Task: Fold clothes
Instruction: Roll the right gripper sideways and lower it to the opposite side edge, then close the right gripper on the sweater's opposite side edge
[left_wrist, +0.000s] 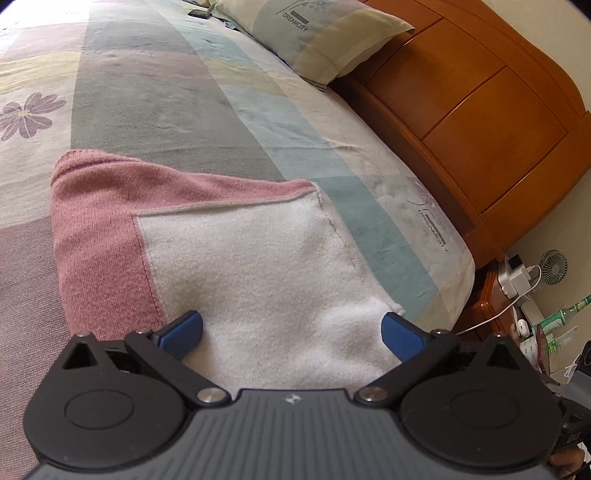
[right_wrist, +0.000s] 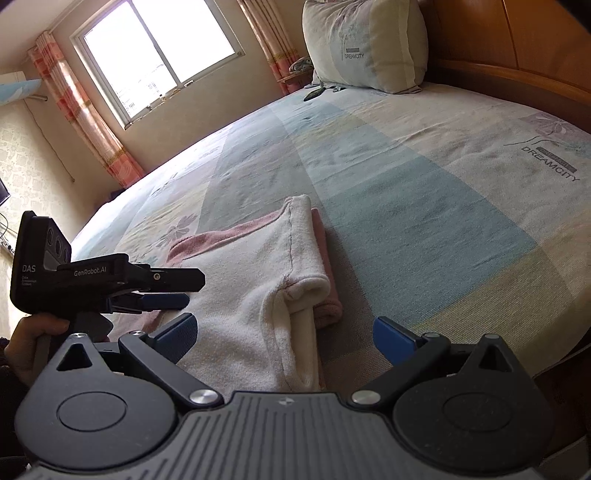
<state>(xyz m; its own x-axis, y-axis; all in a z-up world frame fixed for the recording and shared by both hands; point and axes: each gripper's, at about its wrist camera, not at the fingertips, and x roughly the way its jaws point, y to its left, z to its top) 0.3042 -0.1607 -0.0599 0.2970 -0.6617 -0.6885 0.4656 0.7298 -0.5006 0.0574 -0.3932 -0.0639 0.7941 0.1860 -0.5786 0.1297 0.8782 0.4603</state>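
Observation:
A pink knit garment with a white fleecy inside lies folded on the patchwork bedsheet. My left gripper is open, low over the near end of the white part, with its blue pads spread to either side. In the right wrist view the same garment shows a rolled white edge over pink. My right gripper is open at that near right edge, nothing between its fingers. The left gripper appears at the left, held by a hand.
A pillow leans on the wooden headboard. A small dark object lies near the pillow. A nightstand with a charger, a fan and bottles stands beside the bed. A window is behind.

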